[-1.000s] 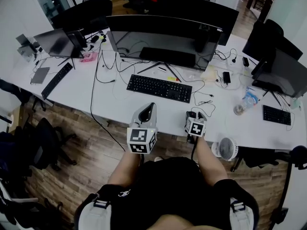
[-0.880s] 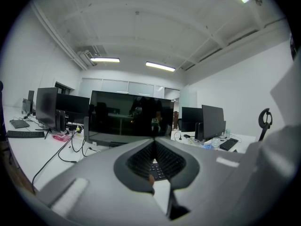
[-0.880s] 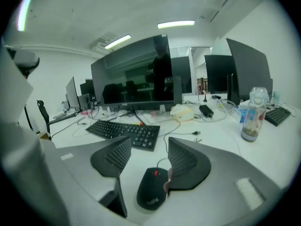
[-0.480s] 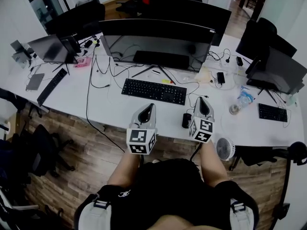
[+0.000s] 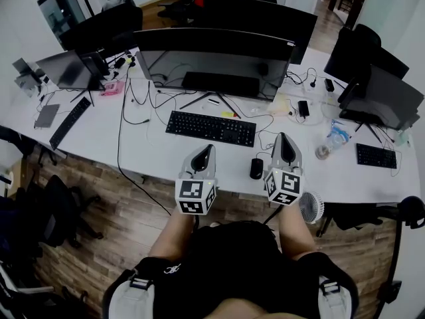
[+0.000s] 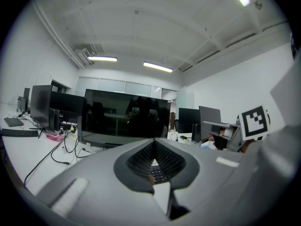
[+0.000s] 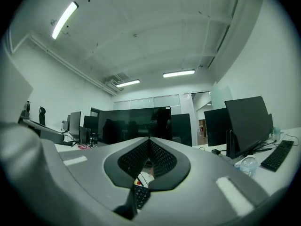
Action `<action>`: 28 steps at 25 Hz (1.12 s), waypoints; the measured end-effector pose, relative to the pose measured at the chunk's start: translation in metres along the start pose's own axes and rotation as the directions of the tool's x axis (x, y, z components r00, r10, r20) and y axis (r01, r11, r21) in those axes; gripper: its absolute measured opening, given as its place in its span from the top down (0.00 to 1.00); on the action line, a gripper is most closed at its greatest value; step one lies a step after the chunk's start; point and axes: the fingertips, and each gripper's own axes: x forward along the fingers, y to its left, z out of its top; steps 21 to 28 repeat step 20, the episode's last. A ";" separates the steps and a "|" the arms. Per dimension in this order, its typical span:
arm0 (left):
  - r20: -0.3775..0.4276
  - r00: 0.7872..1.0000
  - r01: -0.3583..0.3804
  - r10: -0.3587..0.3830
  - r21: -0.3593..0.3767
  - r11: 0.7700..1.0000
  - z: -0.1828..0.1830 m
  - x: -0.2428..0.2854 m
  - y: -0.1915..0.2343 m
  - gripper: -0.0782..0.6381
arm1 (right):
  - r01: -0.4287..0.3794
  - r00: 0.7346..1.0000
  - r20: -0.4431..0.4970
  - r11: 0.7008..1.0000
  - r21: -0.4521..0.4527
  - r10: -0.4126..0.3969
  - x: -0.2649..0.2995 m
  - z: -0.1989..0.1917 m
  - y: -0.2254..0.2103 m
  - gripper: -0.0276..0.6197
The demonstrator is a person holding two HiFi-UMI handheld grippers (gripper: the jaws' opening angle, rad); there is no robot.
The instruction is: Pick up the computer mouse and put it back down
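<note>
The black computer mouse lies on the white desk near its front edge, below the right end of the black keyboard. Just right of the mouse my right gripper is held above the desk, apart from it, shut with nothing between its jaws. In the right gripper view the gripper's jaws meet at the tip. My left gripper hovers over the front edge left of the mouse, also shut and empty. The left gripper view shows this gripper with its jaws touching.
A wide dark monitor stands behind the keyboard with cables around its foot. A water bottle and a second keyboard lie to the right. A small white fan hangs at the desk edge by my right arm.
The right gripper was down over the mouse at the desk edge; it has let go, risen and shifted right, now shut. The mouse lies uncovered on the desk. The left gripper barely moved.
</note>
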 end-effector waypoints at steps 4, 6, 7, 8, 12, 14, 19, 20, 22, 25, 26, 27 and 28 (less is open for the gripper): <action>0.000 1.000 0.002 -0.002 0.002 1.000 0.000 0.000 0.000 0.82 | -0.006 1.000 0.002 1.000 -0.001 0.006 0.000 0.001 0.004 0.95; 0.001 1.000 0.001 -0.001 0.002 1.000 0.000 0.000 0.001 0.82 | -0.009 1.000 0.001 1.000 -0.001 0.009 0.000 0.001 0.006 0.95; 0.001 1.000 0.001 -0.001 0.002 1.000 0.001 0.000 0.002 0.82 | -0.010 1.000 -0.001 1.000 -0.002 0.010 0.000 0.000 0.007 0.95; 0.000 1.000 0.000 0.000 0.002 1.000 0.001 0.000 0.003 0.82 | -0.011 1.000 -0.002 1.000 -0.002 0.011 0.000 0.000 0.008 0.95; 0.001 1.000 0.000 0.000 0.001 1.000 0.001 0.000 0.004 0.82 | -0.016 1.000 -0.005 1.000 0.002 0.016 0.000 -0.001 0.010 0.95; 0.001 1.000 0.001 -0.001 0.001 1.000 0.001 0.000 0.004 0.82 | -0.019 1.000 -0.004 1.000 0.005 0.019 0.000 -0.001 0.012 0.95; 0.003 1.000 0.001 -0.001 0.001 1.000 0.001 0.000 0.005 0.82 | -0.029 1.000 0.002 1.000 0.007 0.029 -0.001 0.000 0.014 0.95; 0.004 1.000 0.000 0.000 0.001 1.000 0.001 0.000 0.005 0.82 | -0.032 0.999 0.002 0.999 0.007 0.032 -0.002 -0.001 0.015 0.95; 0.004 1.000 0.000 0.000 0.001 1.000 0.001 0.000 0.005 0.82 | -0.032 0.999 0.002 0.999 0.007 0.032 -0.002 -0.001 0.015 0.95; 0.004 1.000 0.000 0.000 0.001 1.000 0.001 0.000 0.005 0.82 | -0.032 0.999 0.002 0.999 0.007 0.032 -0.002 -0.001 0.015 0.95; 0.004 1.000 0.000 0.000 0.001 1.000 0.001 0.000 0.005 0.82 | -0.032 0.999 0.002 0.999 0.007 0.032 -0.002 -0.001 0.015 0.95; 0.004 1.000 0.000 0.000 0.001 1.000 0.001 0.000 0.005 0.82 | -0.032 0.999 0.002 0.999 0.007 0.032 -0.002 -0.001 0.015 0.95; 0.004 1.000 0.000 0.000 0.001 1.000 0.001 0.000 0.005 0.82 | -0.032 0.999 0.002 0.999 0.007 0.032 -0.002 -0.001 0.015 0.95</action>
